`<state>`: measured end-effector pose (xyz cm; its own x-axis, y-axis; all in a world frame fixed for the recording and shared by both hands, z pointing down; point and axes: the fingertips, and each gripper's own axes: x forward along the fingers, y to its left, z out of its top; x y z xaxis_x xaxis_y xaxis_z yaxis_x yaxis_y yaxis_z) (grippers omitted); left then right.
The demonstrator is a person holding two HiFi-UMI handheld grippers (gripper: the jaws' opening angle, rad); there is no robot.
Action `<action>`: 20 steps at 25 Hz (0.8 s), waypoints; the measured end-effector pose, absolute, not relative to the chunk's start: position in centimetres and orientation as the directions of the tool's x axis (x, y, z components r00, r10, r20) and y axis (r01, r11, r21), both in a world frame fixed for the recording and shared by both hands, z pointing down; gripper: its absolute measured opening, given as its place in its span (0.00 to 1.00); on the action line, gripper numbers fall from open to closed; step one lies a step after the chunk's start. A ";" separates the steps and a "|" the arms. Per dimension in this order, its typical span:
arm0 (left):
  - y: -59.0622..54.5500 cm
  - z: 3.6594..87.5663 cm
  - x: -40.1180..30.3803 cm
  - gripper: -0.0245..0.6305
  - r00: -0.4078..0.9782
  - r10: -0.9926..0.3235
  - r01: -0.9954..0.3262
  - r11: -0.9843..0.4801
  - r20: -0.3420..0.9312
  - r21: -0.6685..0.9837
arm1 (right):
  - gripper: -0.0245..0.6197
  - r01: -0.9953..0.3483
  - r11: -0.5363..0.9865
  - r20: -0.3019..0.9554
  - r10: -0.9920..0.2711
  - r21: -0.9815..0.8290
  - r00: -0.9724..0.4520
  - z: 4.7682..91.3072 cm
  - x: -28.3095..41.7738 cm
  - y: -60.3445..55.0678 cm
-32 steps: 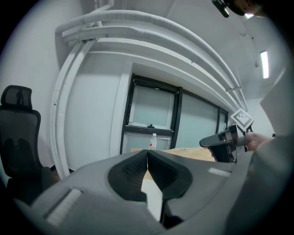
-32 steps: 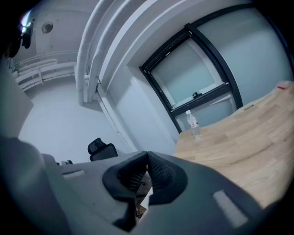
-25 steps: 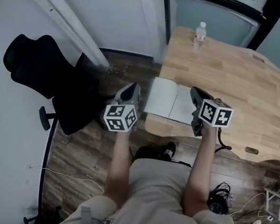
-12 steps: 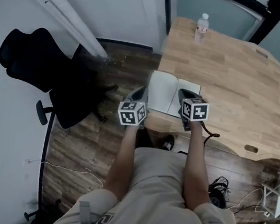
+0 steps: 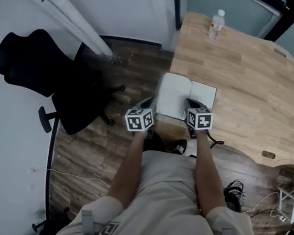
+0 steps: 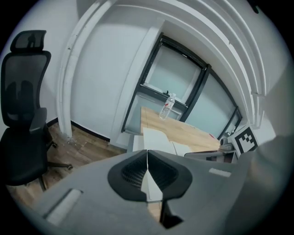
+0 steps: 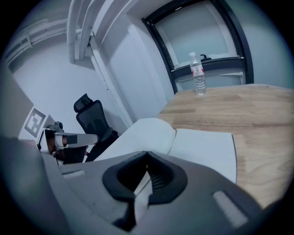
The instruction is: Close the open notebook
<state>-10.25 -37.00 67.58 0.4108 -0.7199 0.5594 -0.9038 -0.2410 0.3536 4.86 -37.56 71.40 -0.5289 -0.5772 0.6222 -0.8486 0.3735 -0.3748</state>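
Desk (image 5: pixel 255 77): light wood, filling the upper right of the head view and mostly bare. A bottle (image 5: pixel 217 24) stands at its far edge, well apart from the work.
Notebook (image 5: pixel 173 93): lies open and flat at the desk's near left corner, blank pages up, spine running away from the person. Its left page reaches the desk's left edge and seems to hang slightly over it.
Left gripper (image 5: pixel 148 103): jaws pressed together with nothing between them. It sits just off the desk's left edge, beside the left page, over the floor (image 5: pixel 91 144).
Right gripper (image 5: pixel 190 103): jaws meet at the tips and hold nothing. It sits above the near part of the right page; whether it touches the paper cannot be told.
Change: over the last second both grippers have sunk from higher up and drawn in close to the notebook. The notebook itself has not moved.
Meaning: this looks like the approach. Closing has not begun, and one side must still be lifted and swung across the spine.
Edges: the overhanging left page probably offers the easiest lip to get under.
Room: bare desk to the right and beyond leaves free swing. A chair (image 5: pixel 32 66) stands to the left, well apart from the left gripper.
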 end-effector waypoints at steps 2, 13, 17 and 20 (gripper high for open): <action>-37.3 68.4 -10.3 0.05 0.449 -0.697 -0.885 -0.261 0.558 0.386 | 0.04 -0.855 0.404 0.639 -0.573 -0.325 -0.513 71.7 4.2 -38.1; -39.8 70.4 -11.3 0.06 0.572 -0.627 -0.802 -0.294 0.528 0.519 | 0.04 -0.858 0.472 0.780 -0.451 -0.202 -0.433 75.1 1.3 -38.4; -40.6 71.2 -11.6 0.16 0.612 -0.626 -0.749 -0.261 0.484 0.609 | 0.04 -0.856 0.479 0.781 -0.451 -0.195 -0.431 75.2 1.2 -38.6; -41.1 72.8 -11.7 0.28 0.613 -0.603 -0.751 -0.244 0.511 0.613 | 0.04 -0.851 0.478 0.780 -0.440 -0.217 -0.446 75.4 1.1 -38.8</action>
<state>-11.68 -41.10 72.81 0.6126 -0.6031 0.5108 -0.7514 -0.2441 0.6130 1.11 -38.77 75.35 -0.4459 -0.4398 0.7796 -0.8511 0.4780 -0.2172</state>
